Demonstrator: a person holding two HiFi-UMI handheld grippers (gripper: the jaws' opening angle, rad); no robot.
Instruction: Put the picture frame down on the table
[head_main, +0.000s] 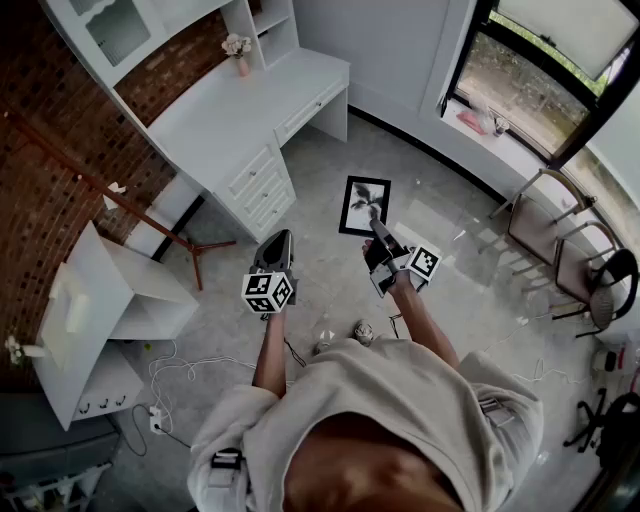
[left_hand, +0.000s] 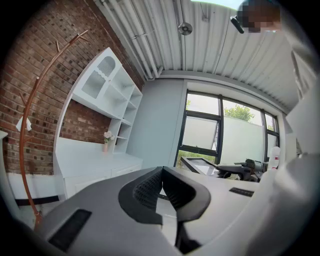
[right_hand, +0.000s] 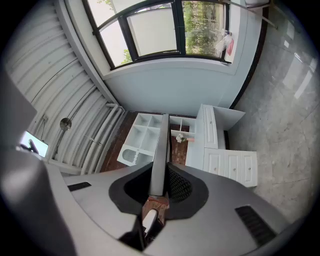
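Shoulders (head_main: 400, 400) in a pale shirt fill the bottom of the head view. Picture frame (head_main: 364, 206), a dark-bordered print, hangs over the grey floor (head_main: 450, 260) at 12 o'clock from the person. The right gripper (head_main: 378, 235) clamps its near edge, with both pads on the frame. Left gripper (head_main: 276, 250), at 8 o'clock from the frame, has its jaws together on nothing. White desk (head_main: 230, 115), probably the table meant, stands well apart at 10 o'clock. Judged progress: the frame is held but not yet set down; approach, lowering and release remain.
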